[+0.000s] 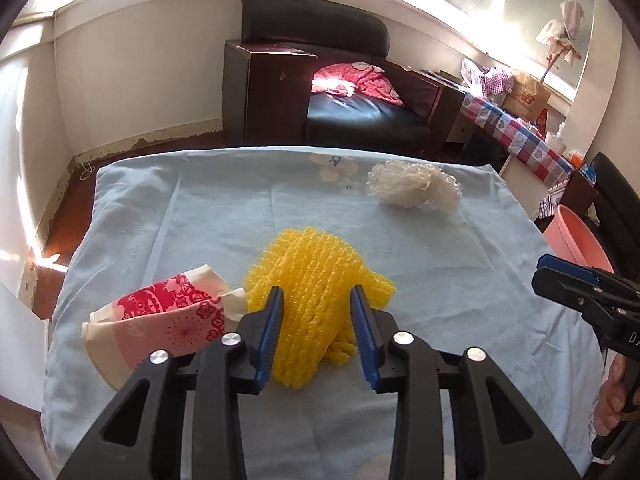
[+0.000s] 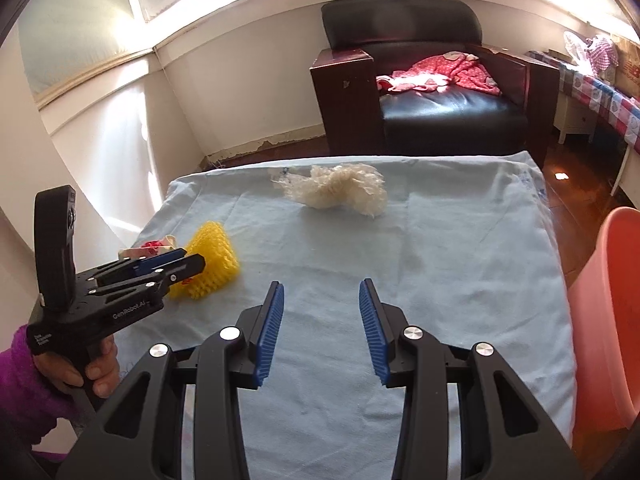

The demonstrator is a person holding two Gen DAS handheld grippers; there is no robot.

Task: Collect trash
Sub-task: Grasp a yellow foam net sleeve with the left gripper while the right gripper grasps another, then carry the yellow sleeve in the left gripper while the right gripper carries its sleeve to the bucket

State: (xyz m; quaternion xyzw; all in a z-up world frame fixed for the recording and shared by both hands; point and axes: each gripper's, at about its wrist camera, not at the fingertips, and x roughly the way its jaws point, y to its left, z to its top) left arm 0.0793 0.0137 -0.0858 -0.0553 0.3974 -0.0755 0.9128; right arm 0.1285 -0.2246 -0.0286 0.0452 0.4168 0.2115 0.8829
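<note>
Yellow foam net [image 1: 316, 292]: lies on the near-left part of the blue cloth [image 1: 440, 280], between the blue pads [image 1: 269, 332] of the left gripper [image 1: 318, 336]; it looks very light, soft and springy, so it should squash rather than resist.
Left gripper state: jaws drawn in narrow around the net's near end, both pads against its sides and apparently pressing on it; no earlier view to compare.
Where to hold the net: across the bunched middle, where several mesh layers stack; a pinch on a single loose edge would likely slip or tear a strand.
Right gripper [image 2: 322, 332]: jaws moderately apart over bare cloth, nothing between them.
Patterned paper wrapper [image 1: 160, 320]: just left of the net, touching it; thin, creased and light, best taken at a folded edge.
Pink bin [image 2: 608, 320]: beside the table's right edge, a likely place for the trash.
White foam net [image 2: 336, 190]: near the far edge of the cloth, well apart from the yellow one; crumpled, equally light and compressible.
Risk: the mesh may snag on the ribbed pads on release.
</note>
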